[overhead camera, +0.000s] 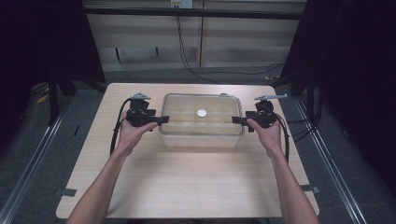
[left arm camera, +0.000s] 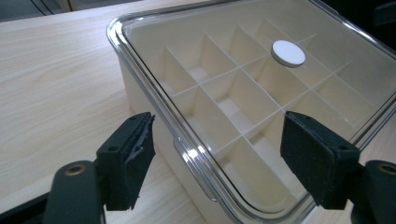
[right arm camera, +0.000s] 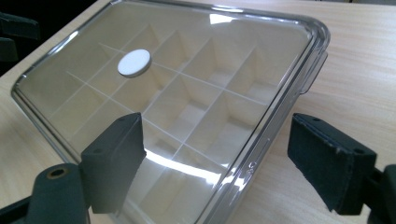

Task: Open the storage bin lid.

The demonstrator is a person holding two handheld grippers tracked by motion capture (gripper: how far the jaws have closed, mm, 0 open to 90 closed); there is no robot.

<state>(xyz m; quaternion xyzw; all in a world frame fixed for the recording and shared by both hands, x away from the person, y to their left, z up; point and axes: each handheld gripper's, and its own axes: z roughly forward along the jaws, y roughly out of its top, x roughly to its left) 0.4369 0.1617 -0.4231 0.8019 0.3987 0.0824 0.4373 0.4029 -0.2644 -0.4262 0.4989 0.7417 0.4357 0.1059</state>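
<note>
Your left gripper (overhead camera: 158, 120): jaws spread wide, gripping nothing — they straddle the left end of the box, near its rim.
Your right gripper (overhead camera: 238, 120): jaws equally wide, empty, set at the right end.
Clear-lidded divided box (overhead camera: 201, 133): rests on the table (overhead camera: 187, 186) between both grippers, lid on.
White disc (overhead camera: 201, 113): on the lid's centre.

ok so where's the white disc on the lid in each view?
High view: white disc at the middle of the clear lid.
Left gripper view: upper right.
Right gripper view: upper left.
Shared landmark: the white divider grid under the lid.
</note>
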